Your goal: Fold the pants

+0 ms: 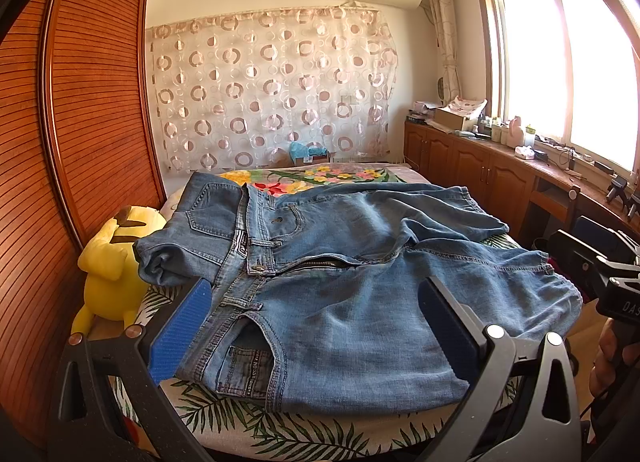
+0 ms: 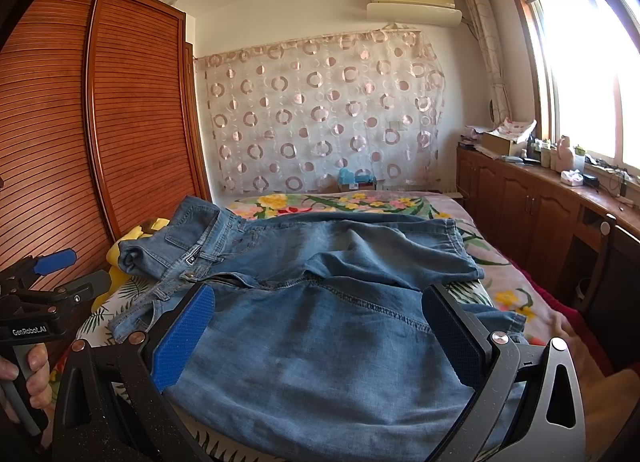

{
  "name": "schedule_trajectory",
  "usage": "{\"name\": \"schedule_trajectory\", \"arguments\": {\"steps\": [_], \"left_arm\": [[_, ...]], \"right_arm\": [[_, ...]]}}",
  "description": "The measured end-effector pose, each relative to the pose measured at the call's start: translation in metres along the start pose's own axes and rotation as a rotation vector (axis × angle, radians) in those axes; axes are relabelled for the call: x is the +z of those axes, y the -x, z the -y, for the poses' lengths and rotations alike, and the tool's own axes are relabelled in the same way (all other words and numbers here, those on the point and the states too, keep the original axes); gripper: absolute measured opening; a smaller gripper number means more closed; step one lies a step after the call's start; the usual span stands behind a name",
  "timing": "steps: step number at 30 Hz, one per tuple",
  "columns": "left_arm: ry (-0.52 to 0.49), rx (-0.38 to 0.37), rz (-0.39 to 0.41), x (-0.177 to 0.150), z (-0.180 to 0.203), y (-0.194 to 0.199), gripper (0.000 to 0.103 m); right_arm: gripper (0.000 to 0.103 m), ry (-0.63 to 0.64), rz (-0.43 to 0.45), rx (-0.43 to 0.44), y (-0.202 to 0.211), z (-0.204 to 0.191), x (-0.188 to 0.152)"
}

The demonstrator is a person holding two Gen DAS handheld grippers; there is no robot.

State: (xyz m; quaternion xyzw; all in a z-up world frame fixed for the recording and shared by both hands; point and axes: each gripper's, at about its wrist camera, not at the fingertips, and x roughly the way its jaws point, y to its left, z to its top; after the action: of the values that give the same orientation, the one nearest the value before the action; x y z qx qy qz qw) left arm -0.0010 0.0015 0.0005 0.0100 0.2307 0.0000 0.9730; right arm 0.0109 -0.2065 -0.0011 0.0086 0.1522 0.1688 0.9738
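Blue denim pants (image 1: pixel 340 294) lie on the bed, front up, zip open, waistband to the left, legs bent back toward the right. My left gripper (image 1: pixel 316 290) is open, its blue pads wide apart above the near hip and pocket area. In the right wrist view the same pants (image 2: pixel 320 342) fill the foreground. My right gripper (image 2: pixel 320 298) is open, its pads spread over the near leg cloth. Neither gripper holds cloth. The left gripper (image 2: pixel 76 272) also shows at the left edge of the right wrist view.
A floral bedspread (image 1: pixel 304 178) covers the bed. A yellow plush toy (image 1: pixel 108 262) sits at the bed's left edge beside the slatted wardrobe (image 1: pixel 92 102). Wooden cabinets (image 1: pixel 480 166) with clutter run under the window on the right. A patterned curtain hangs behind.
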Motion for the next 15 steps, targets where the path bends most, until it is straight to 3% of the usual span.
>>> {"name": "schedule_trajectory", "arguments": {"steps": [8, 15], "left_arm": [[0.0, -0.009, -0.012, -0.002, 0.0, -0.003, 0.103], [0.002, 0.007, -0.087, -0.016, -0.018, -0.029, 0.103]], "right_arm": [[0.103, 0.004, -0.003, 0.001, -0.002, 0.0, -0.001], [0.103, 0.02, -0.035, 0.017, -0.01, 0.011, -0.008]]}}
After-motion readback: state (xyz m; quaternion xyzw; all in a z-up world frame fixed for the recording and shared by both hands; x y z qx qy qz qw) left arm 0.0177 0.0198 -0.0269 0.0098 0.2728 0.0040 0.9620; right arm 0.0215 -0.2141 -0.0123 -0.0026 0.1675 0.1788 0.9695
